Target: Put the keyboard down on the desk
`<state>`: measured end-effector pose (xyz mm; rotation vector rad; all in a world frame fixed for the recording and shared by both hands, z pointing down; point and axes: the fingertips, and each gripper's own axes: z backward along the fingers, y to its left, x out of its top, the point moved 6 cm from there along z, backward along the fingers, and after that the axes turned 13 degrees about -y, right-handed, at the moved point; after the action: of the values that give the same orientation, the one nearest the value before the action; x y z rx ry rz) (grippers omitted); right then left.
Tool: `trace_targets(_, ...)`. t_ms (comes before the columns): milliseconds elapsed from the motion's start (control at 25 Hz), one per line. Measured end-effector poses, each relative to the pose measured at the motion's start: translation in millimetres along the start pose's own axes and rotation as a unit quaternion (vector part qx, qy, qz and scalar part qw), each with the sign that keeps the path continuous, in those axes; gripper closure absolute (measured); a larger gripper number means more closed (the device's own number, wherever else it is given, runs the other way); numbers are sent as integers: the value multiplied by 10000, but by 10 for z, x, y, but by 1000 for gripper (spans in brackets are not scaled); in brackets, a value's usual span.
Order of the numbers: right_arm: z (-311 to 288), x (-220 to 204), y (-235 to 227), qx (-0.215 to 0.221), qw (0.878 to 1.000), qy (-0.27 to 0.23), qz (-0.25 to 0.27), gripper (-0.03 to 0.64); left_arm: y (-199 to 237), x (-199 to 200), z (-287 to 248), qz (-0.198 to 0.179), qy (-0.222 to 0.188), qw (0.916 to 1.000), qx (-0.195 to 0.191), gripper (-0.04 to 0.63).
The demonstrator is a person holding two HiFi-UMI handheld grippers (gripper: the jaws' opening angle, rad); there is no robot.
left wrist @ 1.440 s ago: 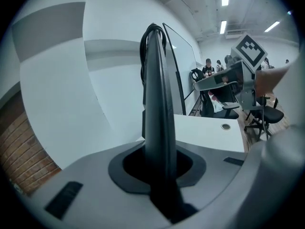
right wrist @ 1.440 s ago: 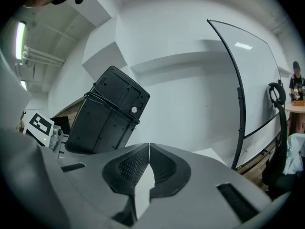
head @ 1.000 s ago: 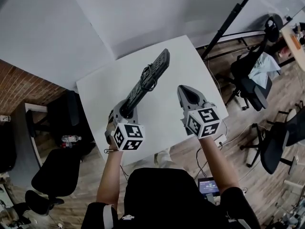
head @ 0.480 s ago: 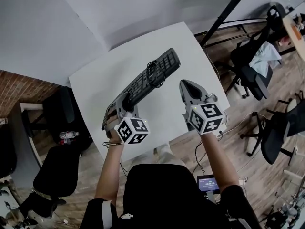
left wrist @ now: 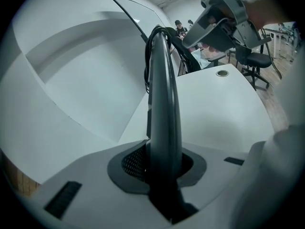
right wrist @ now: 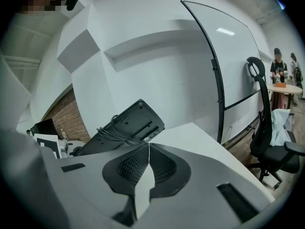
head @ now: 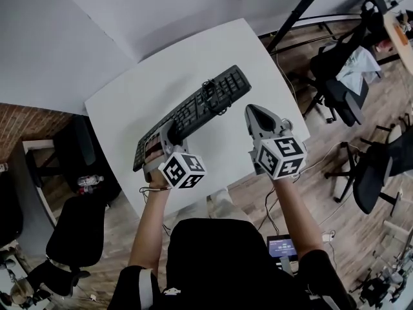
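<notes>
A black keyboard with its cable wound round the middle hangs slanted over the white desk, keys facing up. My left gripper is shut on the keyboard's near end. In the left gripper view the keyboard runs edge-on between the jaws of that gripper. The right gripper is shut and empty, just right of the keyboard and apart from it. The right gripper view shows its closed tips, with the keyboard's underside raised above the desk.
Office chairs stand on the wooden floor to the right, another dark chair at lower left. A black stand pole leans past the desk's far right corner. The desk has a round cable hole. A brick wall is at left.
Both grippers have come down toward the desk. The keyboard has rolled from nearly edge-on to keys up and lies lower and flatter. The right gripper stayed shut.
</notes>
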<state>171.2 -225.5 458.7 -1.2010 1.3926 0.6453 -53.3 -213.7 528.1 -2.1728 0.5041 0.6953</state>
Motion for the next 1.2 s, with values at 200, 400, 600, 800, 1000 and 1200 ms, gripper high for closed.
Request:
trace_targets(200, 40, -91, -101, -73, 9999, 77, -55, 575, -143, -10, -131, -280, 177, 9993, -173, 500)
trace_targets(400, 36, -195, -160, -116, 9997, 180, -126, 575, -298, -31, -237, -688, 387, 9964, -297, 499)
trace_targets(600, 34, -275, -242, -142, 9995, 255, -137, 575, -418, -75, -351, -1002, 582, 9927, -346, 499)
trace_targets(800, 53, -366, -317, -176, 9991, 347, -157, 575, -517, -121, -431, -1242, 756, 9886, -399, 499)
trace_targets(1000, 22, -435, -358, -176, 9989, 429, 50, 575, -504, -135, -503, -1387, 820, 9859, -441, 499)
trace_targets(1200, -3, -451, -239, 400, 9945, 698, 674, 575, -527, -114, -498, -1411, 830, 9849, -566, 499)
